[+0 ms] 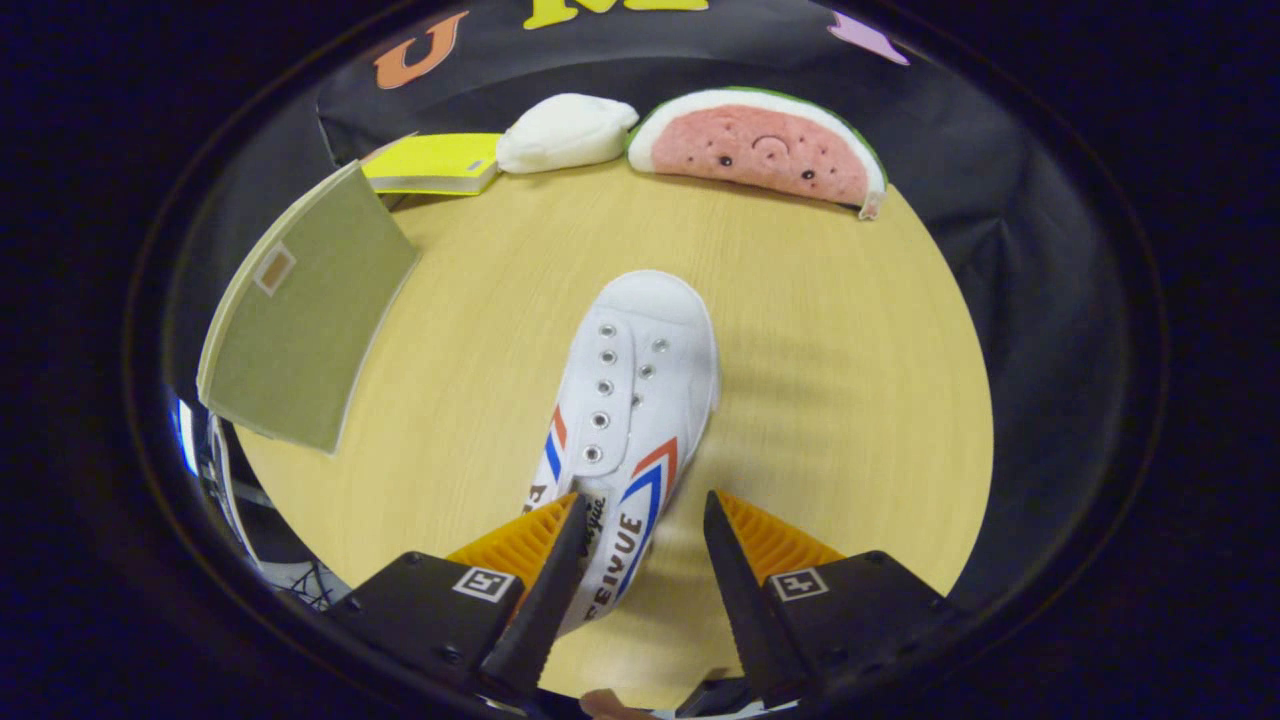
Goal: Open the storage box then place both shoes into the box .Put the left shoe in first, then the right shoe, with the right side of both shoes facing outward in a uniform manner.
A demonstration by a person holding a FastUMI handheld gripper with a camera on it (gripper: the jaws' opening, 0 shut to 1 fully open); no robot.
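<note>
The table (820, 400) has a pale wood-grain finish, smooth with a soft sheen. The white sneaker (640, 390) looks like matt canvas, with shiny metal eyelets and printed stripes. The hand-held gripper (645, 530), fingers spread with the sneaker's heel between them, has ridged plastic pads (770, 535). The watermelon plush (765, 145) is fuzzy cloth. The olive book (305, 310) has a matt paper cover.

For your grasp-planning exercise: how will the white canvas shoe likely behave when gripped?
The white canvas shoe has no laces, so its upper likely squashes. It looks light, and may slide on the smooth wooden table. The open claw straddles its heel.
</note>
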